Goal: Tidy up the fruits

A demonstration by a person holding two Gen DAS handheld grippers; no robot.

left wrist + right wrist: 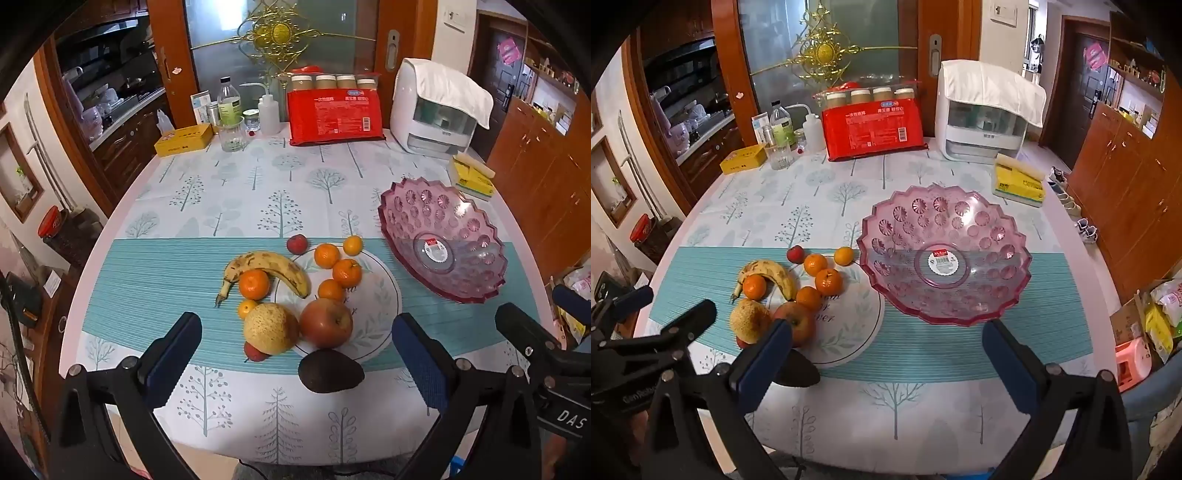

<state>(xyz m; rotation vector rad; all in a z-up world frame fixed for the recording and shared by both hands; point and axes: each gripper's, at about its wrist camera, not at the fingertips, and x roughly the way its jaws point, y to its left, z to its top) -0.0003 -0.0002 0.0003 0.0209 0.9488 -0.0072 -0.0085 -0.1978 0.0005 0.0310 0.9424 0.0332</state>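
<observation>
Fruit lies in a loose heap on the teal mat: a spotted banana (271, 267), several mandarins (254, 283), a yellow pear (269, 328), a red apple (325, 323), a dark avocado (330, 371) and small red fruits (296, 243). To their right stands an empty pink glass bowl (448, 243) (943, 254). My left gripper (297, 363) hovers open above the near table edge, the avocado showing between its fingers. My right gripper (886, 363) is open in front of the bowl, with the pear (750, 320) and apple (796, 323) by its left finger.
Along the table's far side stand a yellow box (183, 139), bottles and a glass (232, 133), a red pack (334, 112), a white appliance (436, 110) and a yellow sponge pack (1019, 181). Wooden cabinets (1123, 184) and shoes on the floor lie to the right.
</observation>
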